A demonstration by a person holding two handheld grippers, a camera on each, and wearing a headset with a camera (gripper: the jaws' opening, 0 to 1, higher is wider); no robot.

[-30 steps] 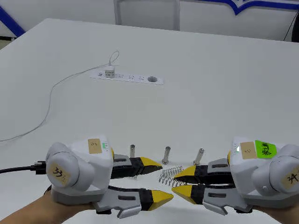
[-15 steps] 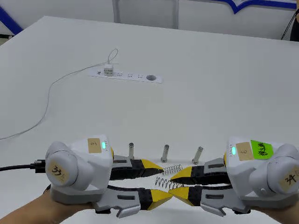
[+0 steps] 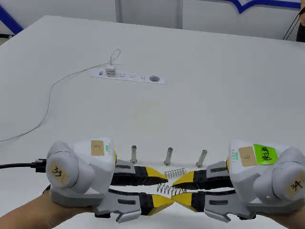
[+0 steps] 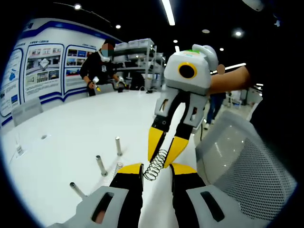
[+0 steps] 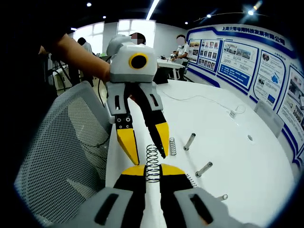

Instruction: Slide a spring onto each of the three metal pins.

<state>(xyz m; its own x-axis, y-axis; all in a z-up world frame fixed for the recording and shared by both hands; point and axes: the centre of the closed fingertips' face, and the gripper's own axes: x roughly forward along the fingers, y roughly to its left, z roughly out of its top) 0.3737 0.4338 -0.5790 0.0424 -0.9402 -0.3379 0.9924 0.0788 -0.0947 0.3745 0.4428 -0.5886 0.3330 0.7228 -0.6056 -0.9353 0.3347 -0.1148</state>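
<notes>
Steel spring (image 5: 152,156), light and squashy, sits pinched in my right tool (image 5: 153,170) at lower centre; left tool (image 4: 156,170) spread. Grip mid-coil, gently.

— The pins (image 3: 168,156)?
— Three short silvery ones, standing upright in a row, all bare
— And the springs?
— A loose spring (image 3: 175,172) lies on its side just before the middle pin; a second spring (image 5: 152,164) is pinched at the right gripper's (image 3: 175,189) tips

Left white-and-grey handheld gripper with yellow-tipped jaws (image 3: 167,190), jaws spread, matching right gripper (image 3: 175,190) facing it tip to tip, jaws pinching a thin coiled metal spring (image 5: 152,164)
</notes>
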